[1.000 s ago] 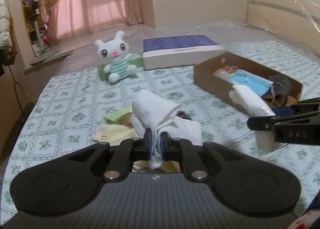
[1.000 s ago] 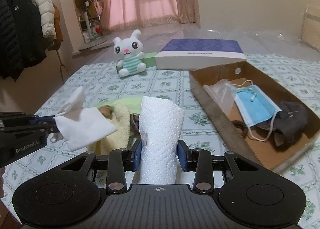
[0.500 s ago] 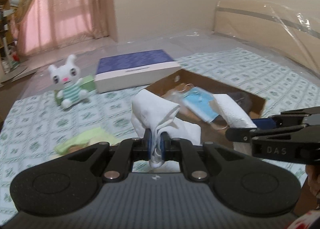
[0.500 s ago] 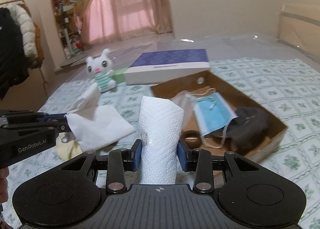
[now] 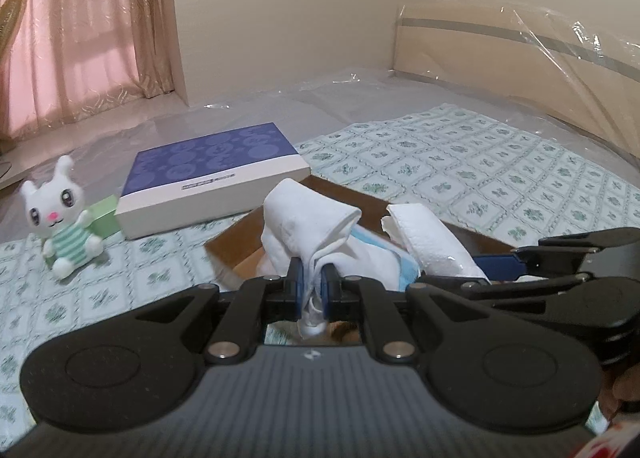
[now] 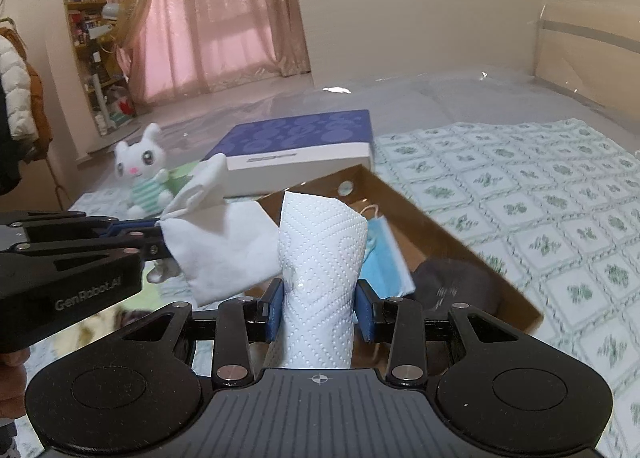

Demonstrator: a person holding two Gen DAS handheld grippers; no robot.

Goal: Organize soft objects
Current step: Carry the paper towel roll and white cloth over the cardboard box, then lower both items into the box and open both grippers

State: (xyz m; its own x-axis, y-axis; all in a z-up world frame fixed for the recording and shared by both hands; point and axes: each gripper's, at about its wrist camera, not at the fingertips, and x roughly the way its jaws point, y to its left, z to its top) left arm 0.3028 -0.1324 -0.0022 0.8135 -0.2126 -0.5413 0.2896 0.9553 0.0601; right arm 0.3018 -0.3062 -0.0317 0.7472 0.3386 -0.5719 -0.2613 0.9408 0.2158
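My left gripper point(image 5: 312, 282) is shut on a white cloth point(image 5: 308, 217), which hangs over the near end of the brown cardboard box point(image 5: 228, 252). My right gripper point(image 6: 319, 310) is shut on a folded white paper towel point(image 6: 320, 258), held upright above the same box point(image 6: 432, 221). Inside the box lie a blue face mask point(image 6: 386, 258) and a dark grey cloth point(image 6: 456, 286). In the right wrist view the left gripper point(image 6: 160, 238) comes in from the left with its cloth point(image 6: 224, 250). In the left wrist view the right gripper's paper towel point(image 5: 428, 242) shows at the right.
A white plush rabbit point(image 5: 60, 217) sits by a small green box point(image 5: 104, 217) at the far left of the bed. A flat purple-lidded box point(image 5: 212, 177) lies behind the cardboard box. Clear plastic sheet covers the bed's far side and the headboard point(image 5: 520, 69).
Both grippers have swung to the right with their loads, from over the pile of cloths on the bed to over the cardboard box. Both grips have stayed the same.
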